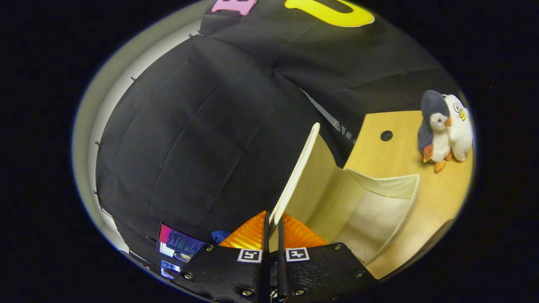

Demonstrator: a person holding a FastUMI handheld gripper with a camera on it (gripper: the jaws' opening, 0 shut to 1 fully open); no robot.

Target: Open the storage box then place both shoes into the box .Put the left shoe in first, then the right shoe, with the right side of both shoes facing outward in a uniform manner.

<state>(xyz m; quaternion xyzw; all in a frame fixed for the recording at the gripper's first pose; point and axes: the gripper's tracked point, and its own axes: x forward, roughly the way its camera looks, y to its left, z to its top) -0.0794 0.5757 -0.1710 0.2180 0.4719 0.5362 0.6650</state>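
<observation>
My claw [273,235] is nearly closed, both orange fingers [248,236] pinched on the edge of the storage box lid [294,176]. Lid stands raised, running up and away from the fingertips. The cream box [370,210] sits open just ahead and to the right on the desk [442,198], interior bare. Plush penguins [444,128] beyond it, well apart. Monitor [177,244] down left.
</observation>
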